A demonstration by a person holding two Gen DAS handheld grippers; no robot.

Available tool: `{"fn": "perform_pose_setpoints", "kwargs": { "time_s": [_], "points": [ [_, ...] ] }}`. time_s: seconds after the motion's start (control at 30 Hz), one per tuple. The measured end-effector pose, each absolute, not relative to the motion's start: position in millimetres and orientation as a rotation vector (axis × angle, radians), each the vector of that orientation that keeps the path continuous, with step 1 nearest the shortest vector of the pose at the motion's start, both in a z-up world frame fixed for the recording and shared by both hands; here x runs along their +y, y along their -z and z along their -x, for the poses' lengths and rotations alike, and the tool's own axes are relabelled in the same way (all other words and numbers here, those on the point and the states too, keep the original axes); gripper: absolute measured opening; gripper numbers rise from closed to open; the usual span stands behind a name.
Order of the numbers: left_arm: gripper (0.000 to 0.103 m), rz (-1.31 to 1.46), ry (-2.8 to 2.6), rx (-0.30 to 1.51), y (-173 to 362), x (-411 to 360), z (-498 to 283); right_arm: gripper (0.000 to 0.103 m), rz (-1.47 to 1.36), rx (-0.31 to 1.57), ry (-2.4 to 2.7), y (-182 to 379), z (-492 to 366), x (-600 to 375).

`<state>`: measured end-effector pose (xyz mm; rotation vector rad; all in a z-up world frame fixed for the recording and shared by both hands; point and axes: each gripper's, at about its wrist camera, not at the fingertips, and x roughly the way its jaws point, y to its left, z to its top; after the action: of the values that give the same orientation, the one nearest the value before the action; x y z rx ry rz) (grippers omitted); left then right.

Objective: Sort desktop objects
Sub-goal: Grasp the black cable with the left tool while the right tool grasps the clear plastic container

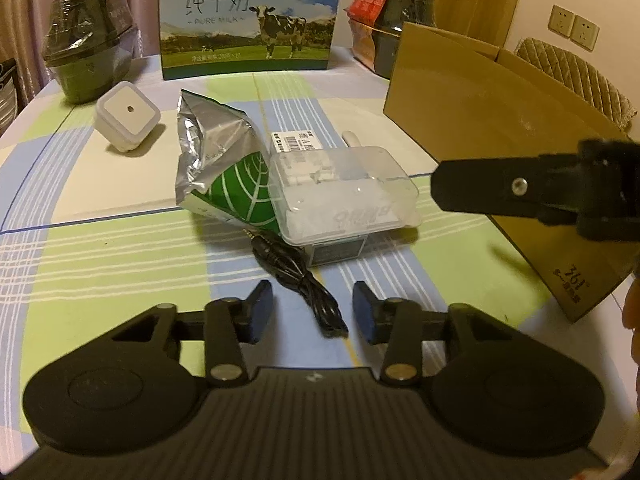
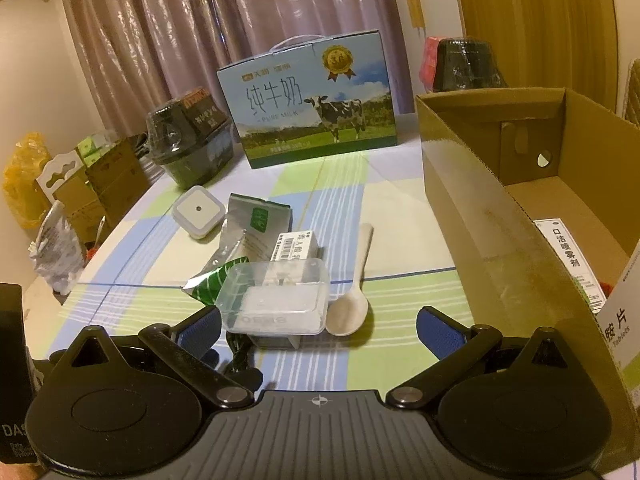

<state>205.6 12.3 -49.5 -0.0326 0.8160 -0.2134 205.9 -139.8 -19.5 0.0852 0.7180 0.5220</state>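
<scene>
My left gripper (image 1: 313, 314) hovers low over the checked tablecloth (image 1: 120, 264), open. The plug end of a black cable (image 1: 304, 280) lies between its blue pads (image 1: 260, 312), and neither pad touches it. Just beyond lie a clear plastic box (image 1: 344, 196), a silver-and-green foil bag (image 1: 224, 168), a small barcode-labelled box (image 1: 298, 142) and a white square device (image 1: 127, 114). My right gripper (image 2: 318, 332) stands wide open in front of the clear plastic box (image 2: 276, 300), with a pale spoon (image 2: 350, 304) to the right of the box. One of the right gripper's fingers (image 1: 480, 192) shows at the right of the left wrist view.
An open cardboard box (image 2: 500, 240) stands on the right with labelled packets inside. A milk carton case (image 1: 248, 16) and two dark wrapped containers (image 1: 88, 48) (image 1: 400, 28) line the table's far edge. Bags and cartons (image 2: 60, 208) sit off the left side.
</scene>
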Motion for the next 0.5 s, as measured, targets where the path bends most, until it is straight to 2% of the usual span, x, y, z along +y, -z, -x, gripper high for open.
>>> {"fn": "perform_pose_setpoints", "kwargs": {
  "time_s": [0.03, 0.1, 0.2, 0.5],
  "points": [
    [0.031, 0.032, 0.218, 0.821, 50, 12, -206, 0.101, -0.084, 0.719, -0.519, 20, -206, -139],
    [0.017, 0.028, 0.214, 0.831, 52, 13, -207, 0.101, -0.081, 0.723, -0.517, 21, -207, -138],
    [0.012, 0.019, 0.199, 0.842, 49, 19, -204, 0.101, -0.074, 0.732, -0.521, 23, -208, -134],
    [0.011, -0.017, 0.101, 0.873, 40, 65, -190, 0.101, -0.037, 0.739, -0.541, 27, -212, -106]
  ]
}}
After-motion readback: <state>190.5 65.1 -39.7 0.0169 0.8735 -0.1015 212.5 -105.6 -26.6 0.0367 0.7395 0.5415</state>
